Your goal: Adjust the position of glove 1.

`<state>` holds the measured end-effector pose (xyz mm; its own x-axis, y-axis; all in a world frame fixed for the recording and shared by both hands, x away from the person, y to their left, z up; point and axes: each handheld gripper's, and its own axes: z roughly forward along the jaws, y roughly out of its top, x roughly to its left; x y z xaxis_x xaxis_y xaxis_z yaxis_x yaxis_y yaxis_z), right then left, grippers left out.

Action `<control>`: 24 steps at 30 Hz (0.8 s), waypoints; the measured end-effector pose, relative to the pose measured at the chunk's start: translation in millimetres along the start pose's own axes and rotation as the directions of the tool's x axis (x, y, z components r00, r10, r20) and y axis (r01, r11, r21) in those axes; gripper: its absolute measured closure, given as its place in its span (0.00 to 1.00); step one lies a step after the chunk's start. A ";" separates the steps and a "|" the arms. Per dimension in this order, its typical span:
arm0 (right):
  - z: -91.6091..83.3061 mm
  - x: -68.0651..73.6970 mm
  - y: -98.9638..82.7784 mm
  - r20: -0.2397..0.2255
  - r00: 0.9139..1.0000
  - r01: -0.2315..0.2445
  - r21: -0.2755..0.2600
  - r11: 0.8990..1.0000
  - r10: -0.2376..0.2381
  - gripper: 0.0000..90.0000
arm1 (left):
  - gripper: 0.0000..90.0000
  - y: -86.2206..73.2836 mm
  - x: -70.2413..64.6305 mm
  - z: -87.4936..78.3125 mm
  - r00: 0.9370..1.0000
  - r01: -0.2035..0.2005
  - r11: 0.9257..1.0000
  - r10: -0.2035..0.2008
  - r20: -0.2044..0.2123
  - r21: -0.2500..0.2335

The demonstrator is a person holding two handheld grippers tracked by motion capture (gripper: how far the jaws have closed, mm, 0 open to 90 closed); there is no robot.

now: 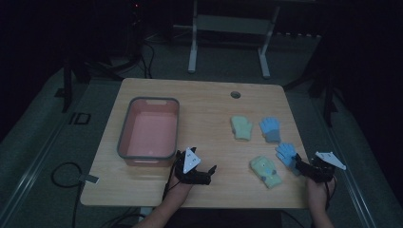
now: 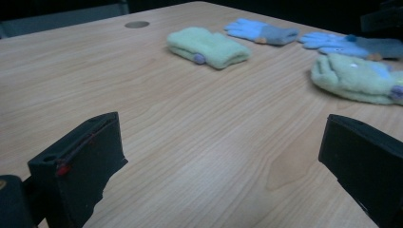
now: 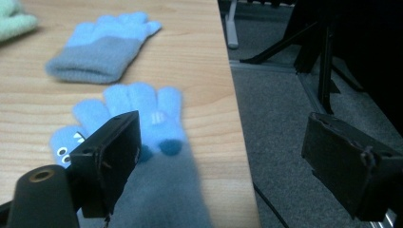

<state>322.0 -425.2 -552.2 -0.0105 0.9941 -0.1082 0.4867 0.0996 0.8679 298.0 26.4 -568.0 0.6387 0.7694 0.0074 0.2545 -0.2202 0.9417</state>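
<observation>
High view has the wooden table (image 1: 199,102) as the biggest thing going, sitting in a pretty dim room. On its left half is the pink bin (image 1: 148,131) with a grey rim, nothing in it that I can see. Over on the right half are four little knit gloves: a green glove (image 1: 241,128) and a blue glove (image 1: 271,129) side by side further back, then a second green glove (image 1: 266,171) and a second blue glove (image 1: 286,154) closer to me, near the table's right edge.

My left gripper (image 1: 207,174) is parked on the table just in front of the bin's near right corner, pointing right toward the gloves. From the left gripper view the jaws are spread wide with only bare wood between them, so it's got hold of nothing. The gloves are all well apart from it there.

My right gripper (image 1: 298,163) is at the near right corner of the table, right at the cuff end of that second blue glove (image 3: 138,118). In the right gripper view the jaws are wide apart too: the left one sits over the glove's grey cuff, the other hangs out past the table edge above the carpet. Nothing is pinched, and I can't tell if that jaw actually touches the glove.
</observation>
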 end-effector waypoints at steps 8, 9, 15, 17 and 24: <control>1.5 -1.0 1.9 -0.012 1.000 -0.001 0.018 1.000 0.001 0.13 | 0.01 0.1 1.3 0.3 1.000 0.005 1.000 -0.005 0.014 0.001; 1.6 -0.8 2.3 -0.013 1.000 -0.002 0.020 1.000 0.002 0.13 | 0.01 0.1 1.1 0.3 1.000 0.002 1.000 -0.002 0.014 0.002; 5.1 0.5 2.9 -0.040 0.999 -0.004 0.056 0.998 0.007 0.13 | 0.01 0.0 0.4 0.1 1.000 -0.005 1.000 0.005 0.007 -0.007; 2.9 1.8 4.4 -0.052 0.999 0.001 0.046 0.999 0.002 0.13 | 0.01 -0.1 0.5 0.0 1.000 -0.004 1.000 0.004 0.009 -0.007; -0.8 -0.8 8.0 -0.047 0.999 0.006 0.022 1.000 -0.005 0.13 | 0.02 -0.1 -2.1 0.0 0.999 -0.029 1.000 0.029 0.012 -0.008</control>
<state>325.2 -425.1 -544.8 -0.0537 0.9946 -0.0893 0.5058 0.1042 0.8563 296.6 24.8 -568.1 0.6543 0.7556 0.0312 0.2301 -0.2382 0.9436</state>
